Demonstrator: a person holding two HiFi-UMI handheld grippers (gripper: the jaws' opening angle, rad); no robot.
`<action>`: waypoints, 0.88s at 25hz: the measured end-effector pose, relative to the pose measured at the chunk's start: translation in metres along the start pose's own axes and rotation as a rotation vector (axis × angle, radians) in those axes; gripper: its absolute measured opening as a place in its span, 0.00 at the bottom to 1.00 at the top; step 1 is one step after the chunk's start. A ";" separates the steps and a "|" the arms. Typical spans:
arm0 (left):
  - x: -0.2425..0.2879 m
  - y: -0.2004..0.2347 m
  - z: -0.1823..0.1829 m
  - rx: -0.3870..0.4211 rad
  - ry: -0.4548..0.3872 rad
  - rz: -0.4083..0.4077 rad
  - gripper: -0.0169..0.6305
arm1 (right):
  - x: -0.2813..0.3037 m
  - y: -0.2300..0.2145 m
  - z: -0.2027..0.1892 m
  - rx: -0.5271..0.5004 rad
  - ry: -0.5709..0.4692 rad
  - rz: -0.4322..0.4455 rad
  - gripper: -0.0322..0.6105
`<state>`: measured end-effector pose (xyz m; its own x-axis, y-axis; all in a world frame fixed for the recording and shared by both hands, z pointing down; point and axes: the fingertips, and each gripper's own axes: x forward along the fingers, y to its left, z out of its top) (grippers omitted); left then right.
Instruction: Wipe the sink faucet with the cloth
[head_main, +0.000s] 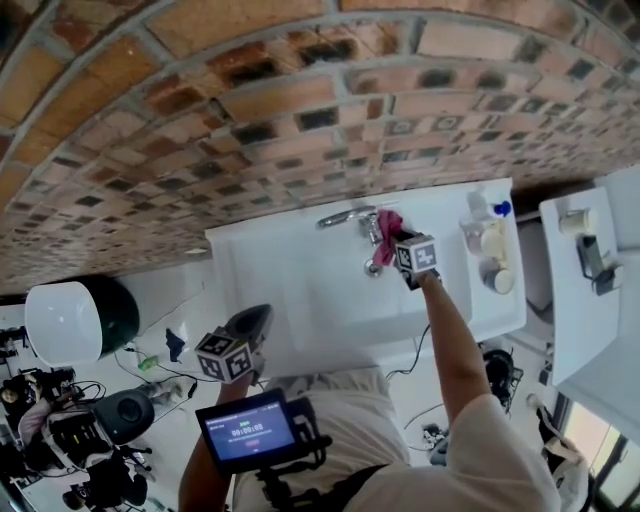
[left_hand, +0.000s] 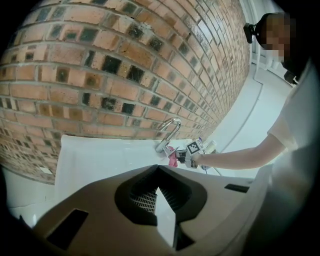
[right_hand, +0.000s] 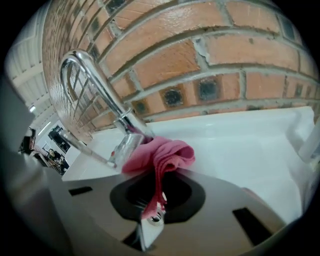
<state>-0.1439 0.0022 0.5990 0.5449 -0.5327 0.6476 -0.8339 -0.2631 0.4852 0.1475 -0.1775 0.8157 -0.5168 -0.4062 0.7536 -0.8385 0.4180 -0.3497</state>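
Note:
A chrome faucet (right_hand: 95, 95) with a curved spout rises from the back of the white sink (right_hand: 240, 150), against the brick wall. My right gripper (right_hand: 152, 215) is shut on a pink cloth (right_hand: 162, 155), whose bunched end presses against the faucet's base. In the head view the same cloth (head_main: 388, 222) sits beside the faucet (head_main: 350, 217), with the right gripper (head_main: 402, 248) just below it. My left gripper (head_main: 262, 322) hangs low at the sink's front left edge, shut and holding nothing. From the left gripper view, the faucet (left_hand: 170, 131) and cloth (left_hand: 172, 157) show far off.
Bottles and a round container (head_main: 488, 250) stand on the sink's right ledge. A white shelf (head_main: 585, 280) with small items lies further right. A black-and-white round bin (head_main: 80, 320) and camera gear (head_main: 90, 440) sit on the floor at left. The brick wall (head_main: 250, 110) backs the sink.

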 end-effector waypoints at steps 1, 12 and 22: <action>0.000 0.000 0.000 -0.003 -0.001 -0.002 0.02 | -0.003 0.003 -0.007 0.007 -0.007 0.003 0.11; -0.002 0.006 -0.005 -0.026 0.009 -0.016 0.02 | 0.025 0.072 -0.049 0.095 -0.044 -0.029 0.11; -0.024 0.028 -0.010 -0.055 -0.008 0.006 0.02 | 0.031 0.104 0.013 0.069 -0.275 -0.277 0.11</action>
<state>-0.1800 0.0160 0.6030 0.5389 -0.5409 0.6458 -0.8309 -0.2150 0.5132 0.0416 -0.1575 0.7956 -0.2888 -0.7026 0.6503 -0.9574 0.2105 -0.1977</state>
